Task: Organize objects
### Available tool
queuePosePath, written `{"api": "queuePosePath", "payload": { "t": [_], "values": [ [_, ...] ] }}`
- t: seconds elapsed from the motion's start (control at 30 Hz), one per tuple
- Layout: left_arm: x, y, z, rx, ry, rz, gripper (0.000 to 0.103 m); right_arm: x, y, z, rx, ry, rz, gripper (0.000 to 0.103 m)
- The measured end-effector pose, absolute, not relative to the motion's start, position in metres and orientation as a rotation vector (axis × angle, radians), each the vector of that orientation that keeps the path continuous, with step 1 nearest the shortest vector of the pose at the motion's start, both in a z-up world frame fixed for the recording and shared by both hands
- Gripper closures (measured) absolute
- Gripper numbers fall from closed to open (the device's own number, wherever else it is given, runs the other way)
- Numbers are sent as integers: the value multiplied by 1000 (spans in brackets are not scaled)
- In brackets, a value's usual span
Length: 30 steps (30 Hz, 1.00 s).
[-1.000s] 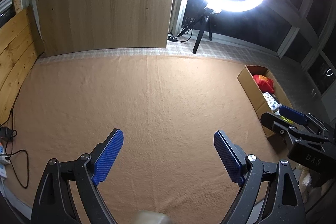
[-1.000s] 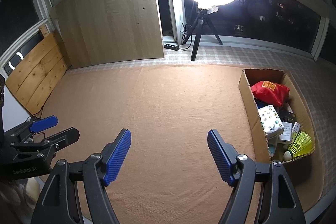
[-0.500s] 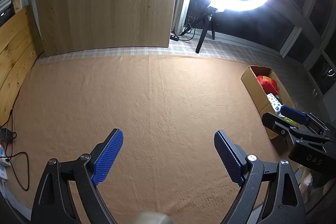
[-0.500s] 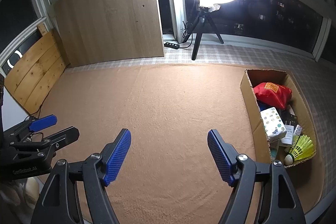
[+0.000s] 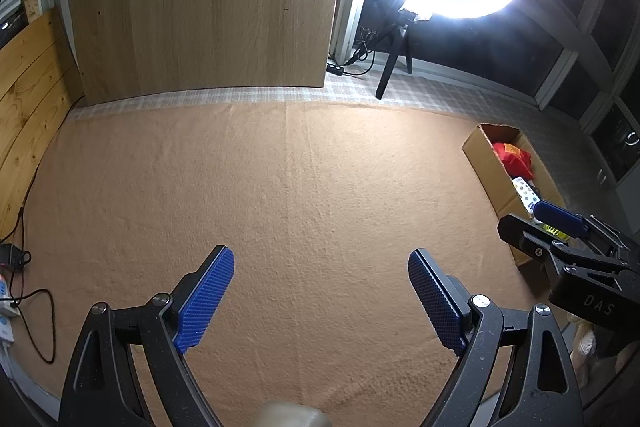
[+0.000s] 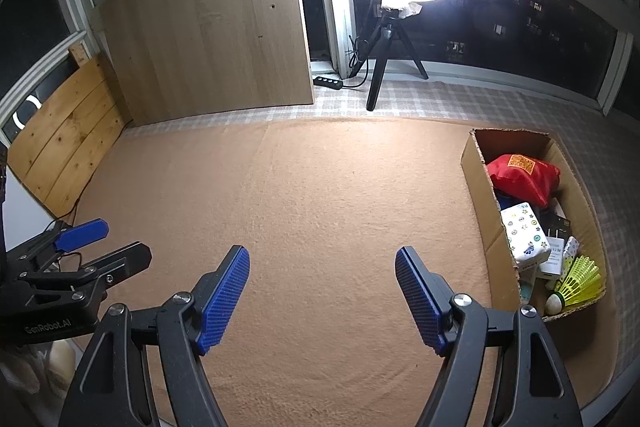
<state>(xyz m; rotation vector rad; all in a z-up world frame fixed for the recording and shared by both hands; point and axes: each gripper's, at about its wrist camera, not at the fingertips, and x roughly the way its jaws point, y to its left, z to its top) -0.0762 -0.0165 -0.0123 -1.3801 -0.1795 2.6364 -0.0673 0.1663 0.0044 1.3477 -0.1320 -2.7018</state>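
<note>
Brown rug point(image 6: 320, 195) bare; box point(image 6: 476, 195) at 3 o'clock full; left gripper point(image 5: 320, 301) and right gripper point(image 6: 322, 293) both wide open, holding nothing; view barely shifted, tidying looks done

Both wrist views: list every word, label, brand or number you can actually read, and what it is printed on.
"DAS" on the black body of the right gripper, seen in the left wrist view.
"GenRobot.AI" on the black body of the left gripper, seen in the right wrist view.
Yellow print on the red bag in the cardboard box: too blurred to read.
Print on the white cartons in the box: too small to read.
</note>
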Motion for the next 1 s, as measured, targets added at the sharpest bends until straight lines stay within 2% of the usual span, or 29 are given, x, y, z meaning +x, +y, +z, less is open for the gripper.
{"api": "queuePosePath", "payload": {
  "t": [1.0],
  "values": [
    [-85,-27,-34,-1418,-178,2652,6,-82,163,-20,1450,-147,-2650,31]
  ]
}}
